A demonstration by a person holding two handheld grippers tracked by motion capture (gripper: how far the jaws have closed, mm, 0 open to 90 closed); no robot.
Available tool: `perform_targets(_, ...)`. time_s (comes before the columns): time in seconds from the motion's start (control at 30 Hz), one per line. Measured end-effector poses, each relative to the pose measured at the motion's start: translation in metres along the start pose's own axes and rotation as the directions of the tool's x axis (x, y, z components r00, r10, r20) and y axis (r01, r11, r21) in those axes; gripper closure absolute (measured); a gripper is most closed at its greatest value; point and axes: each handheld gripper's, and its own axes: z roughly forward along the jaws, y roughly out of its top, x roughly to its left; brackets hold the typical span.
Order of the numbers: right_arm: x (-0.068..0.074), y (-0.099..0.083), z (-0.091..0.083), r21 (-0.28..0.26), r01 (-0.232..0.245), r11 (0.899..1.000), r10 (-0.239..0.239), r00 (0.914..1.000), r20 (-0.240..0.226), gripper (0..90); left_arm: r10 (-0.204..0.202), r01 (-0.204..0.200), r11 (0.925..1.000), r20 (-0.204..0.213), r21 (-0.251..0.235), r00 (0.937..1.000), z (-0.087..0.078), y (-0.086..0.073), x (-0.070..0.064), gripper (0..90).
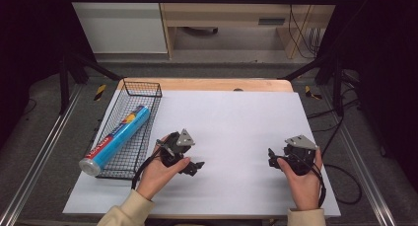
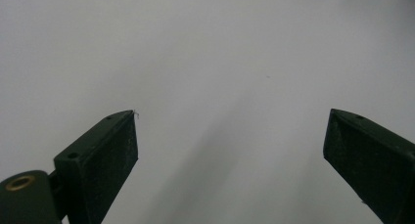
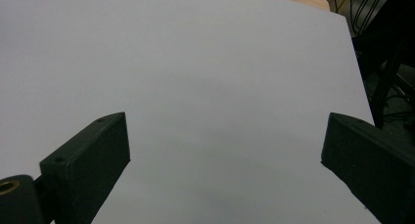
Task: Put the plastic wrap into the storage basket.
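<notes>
A blue can-shaped tube (image 1: 116, 138) with a red label and a silver end lies slantwise in a black wire basket (image 1: 146, 89) at the table's left. My left gripper (image 1: 193, 167) is held just right of the basket, low over the white table sheet (image 1: 231, 122), pointing right. It is open, and its two black jaws stand wide apart over bare sheet in the left gripper view (image 2: 230, 136). My right gripper (image 1: 272, 157) hovers near the front right, pointing left. It is open too, with nothing between its jaws in the right gripper view (image 3: 226, 141).
The wooden table edge (image 1: 207, 84) shows behind the sheet. A black frame and metal rails (image 1: 37, 152) run along both sides. Cables (image 1: 345, 186) trail off the right edge onto the floor.
</notes>
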Motion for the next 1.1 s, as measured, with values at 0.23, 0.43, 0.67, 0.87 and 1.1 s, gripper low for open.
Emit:
perform_targets(0.23,-0.001,-0.002,-0.001,0.0,0.004,1.0,-0.004,1.0,0.003,4.4,0.031,-0.03,0.9993,0.05,-0.024,0.9983,0.01,-0.021,-0.001,6.0)
perform_targets(0.43,-0.001,-0.005,-0.001,0.005,0.0,1.0,0.0,0.9999,-0.011,4.4,0.067,-0.065,0.9971,0.041,-0.039,0.9969,0.01,-0.033,-0.001,5.8)
perform_targets(0.67,-0.002,-0.013,-0.001,0.012,-0.018,1.0,0.019,0.9986,-0.05,4.5,0.081,-0.08,0.996,0.015,-0.039,0.9966,0.006,-0.043,0.002,5.5)
perform_targets(0.87,-0.002,-0.025,-0.002,0.034,-0.027,0.999,0.03,0.9958,-0.087,5.0,-0.017,0.019,0.9968,0.025,-0.078,0.9995,-0.002,-0.051,0.006,5.2)
perform_targets(1.1,0.002,-0.033,-0.003,0.043,-0.018,0.999,0.022,0.9935,-0.112,7.4,-0.029,0.029,0.9951,-0.001,-0.094,0.9996,-0.007,-0.054,0.007,4.8)
